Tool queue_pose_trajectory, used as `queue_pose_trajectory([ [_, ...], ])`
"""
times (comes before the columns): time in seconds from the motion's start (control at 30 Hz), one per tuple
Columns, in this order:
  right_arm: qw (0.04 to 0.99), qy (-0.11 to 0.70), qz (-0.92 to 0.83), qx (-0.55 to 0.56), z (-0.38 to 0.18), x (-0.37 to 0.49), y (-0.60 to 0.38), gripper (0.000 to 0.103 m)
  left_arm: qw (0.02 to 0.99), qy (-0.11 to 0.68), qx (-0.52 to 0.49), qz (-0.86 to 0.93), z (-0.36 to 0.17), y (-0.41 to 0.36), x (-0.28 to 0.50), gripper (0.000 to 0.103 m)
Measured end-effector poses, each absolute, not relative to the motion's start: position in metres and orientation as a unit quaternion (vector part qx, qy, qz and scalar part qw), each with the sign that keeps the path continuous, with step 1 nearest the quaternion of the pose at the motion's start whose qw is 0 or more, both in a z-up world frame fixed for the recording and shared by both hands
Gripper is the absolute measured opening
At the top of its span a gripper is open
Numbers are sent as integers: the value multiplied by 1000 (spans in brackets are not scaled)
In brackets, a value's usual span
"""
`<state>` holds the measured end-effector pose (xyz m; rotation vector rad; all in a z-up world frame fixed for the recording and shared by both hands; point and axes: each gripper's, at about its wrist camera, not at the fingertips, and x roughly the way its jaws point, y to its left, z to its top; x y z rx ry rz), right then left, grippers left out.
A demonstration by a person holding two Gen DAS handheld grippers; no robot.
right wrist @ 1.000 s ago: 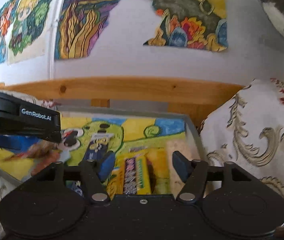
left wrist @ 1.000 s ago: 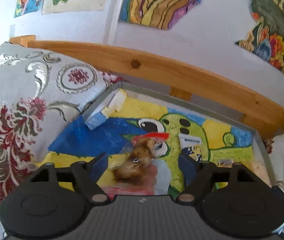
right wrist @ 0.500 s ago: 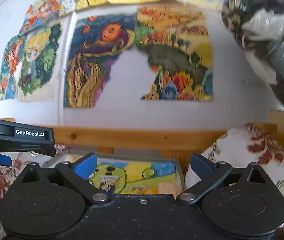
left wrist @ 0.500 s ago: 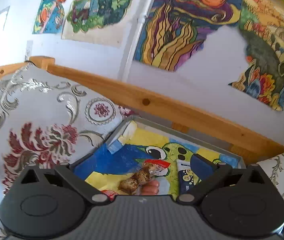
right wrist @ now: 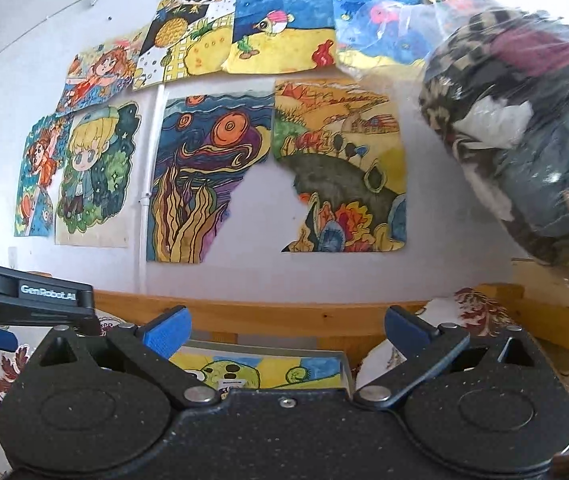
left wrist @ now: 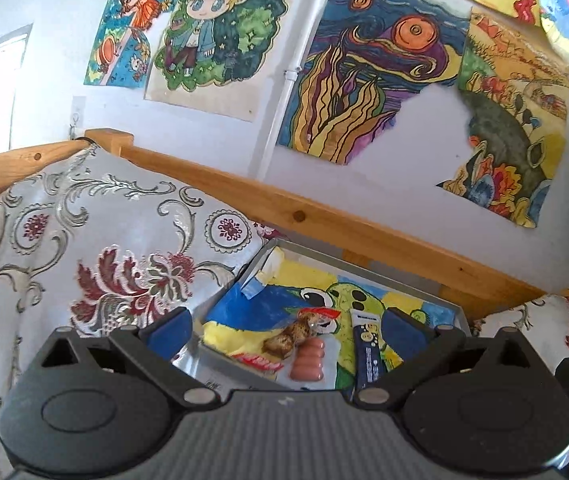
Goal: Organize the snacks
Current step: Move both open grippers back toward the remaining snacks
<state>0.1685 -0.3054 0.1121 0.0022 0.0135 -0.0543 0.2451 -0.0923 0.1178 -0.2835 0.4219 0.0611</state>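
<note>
Well, both grippers, left (left wrist: 286,326) and right (right wrist: 286,326), hang spread and empty above the tray (left wrist: 442,305). In it lie a sausage pack (left wrist: 307,364), a brown snack packet (left wrist: 290,336) and a blue bar (left wrist: 367,354): light, crinkly, probably slippery, so best pinched mid-body. The tray's near part is hidden.

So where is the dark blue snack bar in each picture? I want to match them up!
Left wrist view: the dark blue snack bar lies in the tray, low and right of middle, beside the pink sausages.
Right wrist view: only its white top end peeks over the gripper body, bottom middle.
Shared landmark: the green cartoon face lining the tray.
</note>
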Motion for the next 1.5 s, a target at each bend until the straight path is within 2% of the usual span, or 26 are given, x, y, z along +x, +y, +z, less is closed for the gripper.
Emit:
queue_pose_trajectory([
  [0.6,999,21,-37,-33,88,66,-291,102,968,208,-139,7,93,-63,144,102],
  [0.97,994,105,-25,-24,63,30,-280,102,972,213,-98,-5,57,-58,103,102],
  [1.23,983,175,-37,-37,45,41,-274,102,954,296,-50,-16,26,-64,95,102],
  [1.5,972,229,-41,-28,30,56,-274,102,946,321,-18,-33,8,-62,84,102],
])
